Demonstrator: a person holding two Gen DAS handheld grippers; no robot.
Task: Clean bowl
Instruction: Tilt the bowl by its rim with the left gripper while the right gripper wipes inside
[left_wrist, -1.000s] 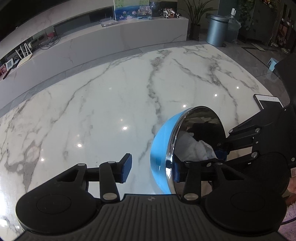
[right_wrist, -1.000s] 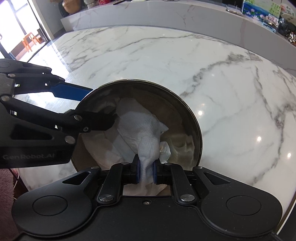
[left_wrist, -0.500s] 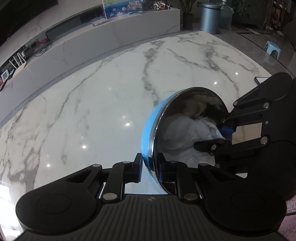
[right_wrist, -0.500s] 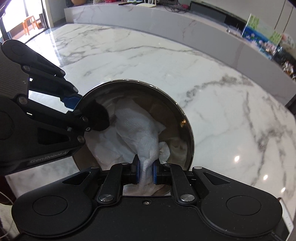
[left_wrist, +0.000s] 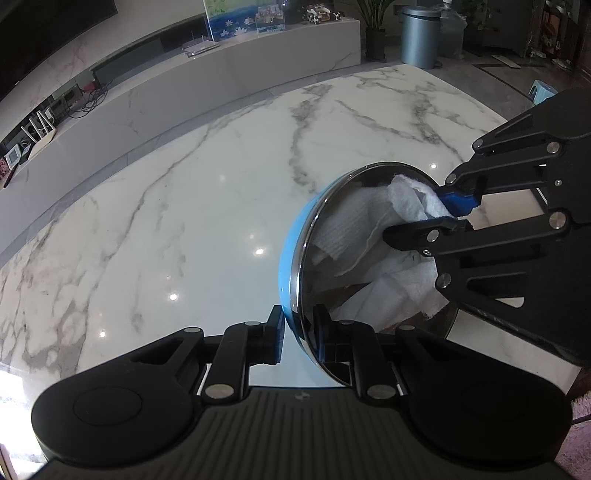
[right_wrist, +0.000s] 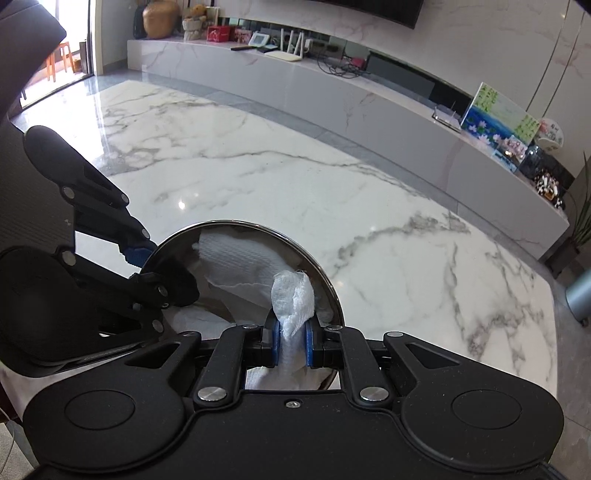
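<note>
Above the counter's (left_wrist: 221, 192) near edge, the left hand-held gripper (left_wrist: 298, 334) is pinching the tilted bowl's (left_wrist: 291, 258) rim, while the right hand-held gripper (right_wrist: 291, 341) is clenching a white cloth (right_wrist: 291, 302) inside it.

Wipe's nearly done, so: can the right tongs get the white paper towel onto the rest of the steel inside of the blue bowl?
Probably yes: the blue bowl is tipped open toward the right tongs, which grip the white paper towel at its mouth.

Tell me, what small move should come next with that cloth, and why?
Probably sweep the white cloth around the bowl's shiny inside. The left gripper pinches the tilted bowl's rim, and the right gripper holds the cloth, partly bunched inside.
</note>
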